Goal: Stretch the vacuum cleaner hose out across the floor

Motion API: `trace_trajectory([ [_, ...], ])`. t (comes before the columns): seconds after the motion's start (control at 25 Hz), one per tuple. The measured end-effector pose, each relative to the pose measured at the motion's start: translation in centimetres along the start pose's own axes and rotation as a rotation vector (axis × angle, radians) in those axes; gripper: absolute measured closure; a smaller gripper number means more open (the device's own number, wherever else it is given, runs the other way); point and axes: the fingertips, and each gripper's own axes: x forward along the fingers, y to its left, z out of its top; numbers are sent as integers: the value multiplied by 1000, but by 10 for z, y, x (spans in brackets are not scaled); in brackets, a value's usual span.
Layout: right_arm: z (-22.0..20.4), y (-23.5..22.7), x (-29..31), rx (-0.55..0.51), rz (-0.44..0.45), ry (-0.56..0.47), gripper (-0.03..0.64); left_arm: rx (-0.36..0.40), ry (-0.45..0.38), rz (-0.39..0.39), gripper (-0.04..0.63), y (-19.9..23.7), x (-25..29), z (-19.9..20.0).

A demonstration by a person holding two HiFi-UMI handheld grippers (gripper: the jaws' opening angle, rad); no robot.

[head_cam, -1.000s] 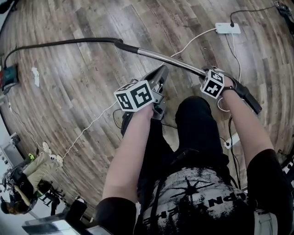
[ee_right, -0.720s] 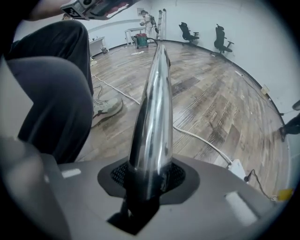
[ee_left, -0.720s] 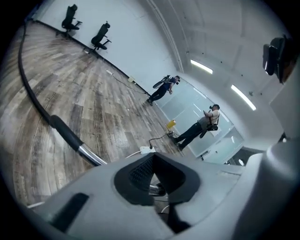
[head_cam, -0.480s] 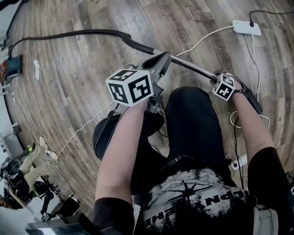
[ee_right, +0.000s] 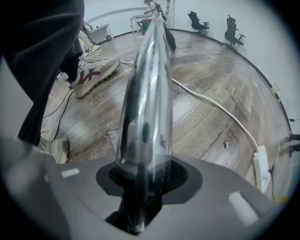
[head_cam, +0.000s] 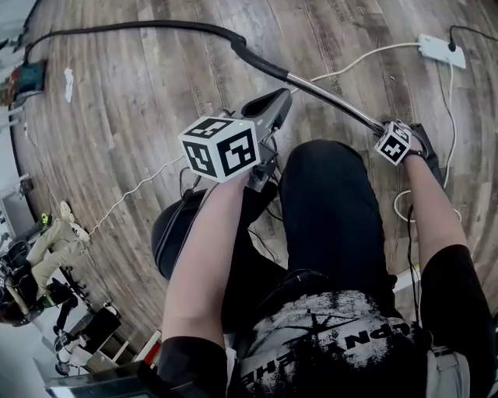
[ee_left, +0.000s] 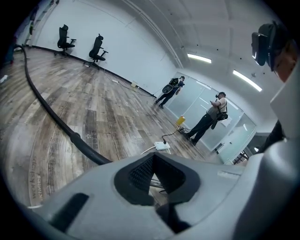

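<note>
Hose [head_cam: 156,26] now higher in frame — black, chrome wand [head_cam: 334,101] | left tongs [ee_left: 153,173] clenched, empty | right tongs [ee_right: 145,176] just opening round wand

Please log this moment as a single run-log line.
left tool: shut, empty | right tool: jaws just opening, metal wand between them | hose: curved along floor

Wood-plank floor [ee_left: 93,117], white walls [ee_left: 122,44], two black office chairs [ee_left: 97,47] against the far wall, lit ceiling strip lights [ee_left: 199,58], and what appears to be a glazed partition [ee_left: 199,101] beyond.
</note>
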Motion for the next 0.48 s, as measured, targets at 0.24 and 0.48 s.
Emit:
trace_trajectory([
  [0.24,-15,-14,24,-8,-12,50,445,-8,7,29,595,14,-2,-12],
  [0.48,-18,-9,41,0,1,105,403,46,56,30,594,17,6,-28],
])
